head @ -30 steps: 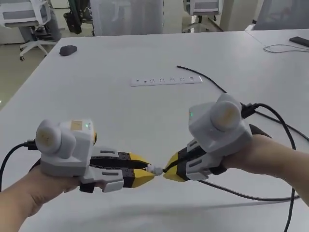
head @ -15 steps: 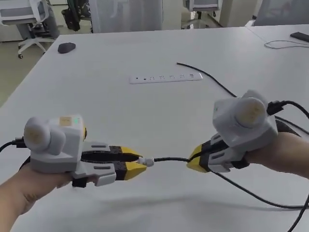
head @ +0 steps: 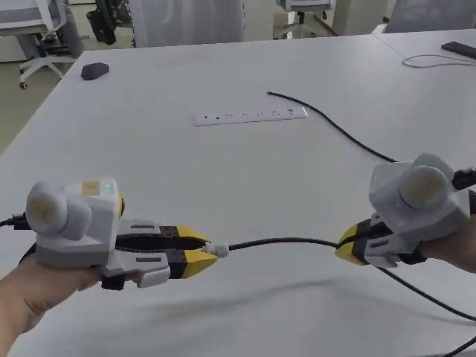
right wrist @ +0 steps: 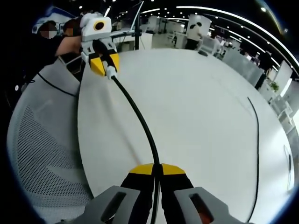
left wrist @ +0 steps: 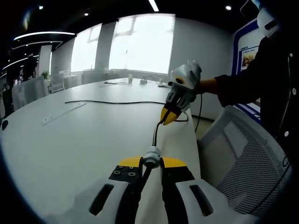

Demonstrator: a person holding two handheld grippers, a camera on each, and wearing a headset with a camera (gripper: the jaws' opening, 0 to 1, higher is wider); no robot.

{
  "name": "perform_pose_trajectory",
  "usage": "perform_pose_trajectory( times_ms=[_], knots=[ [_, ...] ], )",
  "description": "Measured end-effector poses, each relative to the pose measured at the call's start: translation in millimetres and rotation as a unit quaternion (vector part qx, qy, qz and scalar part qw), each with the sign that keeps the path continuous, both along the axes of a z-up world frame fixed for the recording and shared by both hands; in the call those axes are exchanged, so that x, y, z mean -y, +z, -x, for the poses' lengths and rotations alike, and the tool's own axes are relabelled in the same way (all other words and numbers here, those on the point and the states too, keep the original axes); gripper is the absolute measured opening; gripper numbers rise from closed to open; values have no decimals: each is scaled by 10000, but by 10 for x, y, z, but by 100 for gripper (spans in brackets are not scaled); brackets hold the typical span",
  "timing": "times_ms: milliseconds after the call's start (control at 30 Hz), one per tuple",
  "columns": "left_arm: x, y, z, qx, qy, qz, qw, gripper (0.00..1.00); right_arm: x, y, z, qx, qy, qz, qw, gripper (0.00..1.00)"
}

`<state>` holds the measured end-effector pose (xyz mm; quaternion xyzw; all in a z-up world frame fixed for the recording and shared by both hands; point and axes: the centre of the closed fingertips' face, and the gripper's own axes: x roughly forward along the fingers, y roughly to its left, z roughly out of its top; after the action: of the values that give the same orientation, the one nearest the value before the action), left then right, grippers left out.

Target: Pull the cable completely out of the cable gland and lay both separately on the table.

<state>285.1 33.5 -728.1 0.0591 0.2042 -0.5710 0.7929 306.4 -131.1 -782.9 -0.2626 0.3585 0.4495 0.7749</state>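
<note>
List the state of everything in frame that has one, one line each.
left tongs: shut on cable gland
right tongs: shut on cable
cable gland: held clear of the table, cable not yet out of it
cable: strung between both tongs, slightly bowed
power strip: lying flat on the table

Bright even light, blown-out windows point(left wrist: 140, 44), soft shadows, fisheye-warped edges

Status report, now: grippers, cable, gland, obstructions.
Left gripper shut on cable gland; right gripper shut on cable. Cable not yet out of gland, spanning between grippers above table. Power strip far back, off the line.
</note>
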Motion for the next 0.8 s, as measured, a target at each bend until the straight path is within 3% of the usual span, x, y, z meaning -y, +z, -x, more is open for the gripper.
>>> perform_pose_trajectory(
  times_ms=[333, 567, 633, 733, 800],
  knots=[
    [12, -56, 14, -70, 8, -17, 10000, 15, 143, -240, 31, -41, 1, 354, 9994, 0],
    [20, -54, 12, -71, 13, -3, 10000, 15, 146, -241, 17, -3, 30, 424, 9991, 0],
    [11, -54, 4, -60, 35, -5, 10000, 15, 144, -249, 20, -26, 39, 442, 9990, 5],
    [-3, -63, -1, -58, 59, -23, 10000, 15, 56, -223, 69, -97, 162, 348, 9992, 22],
    [-3, -77, 18, -67, 26, -51, 10000, 15, -15, -176, 77, -62, 218, 307, 9993, 22]
  ],
)
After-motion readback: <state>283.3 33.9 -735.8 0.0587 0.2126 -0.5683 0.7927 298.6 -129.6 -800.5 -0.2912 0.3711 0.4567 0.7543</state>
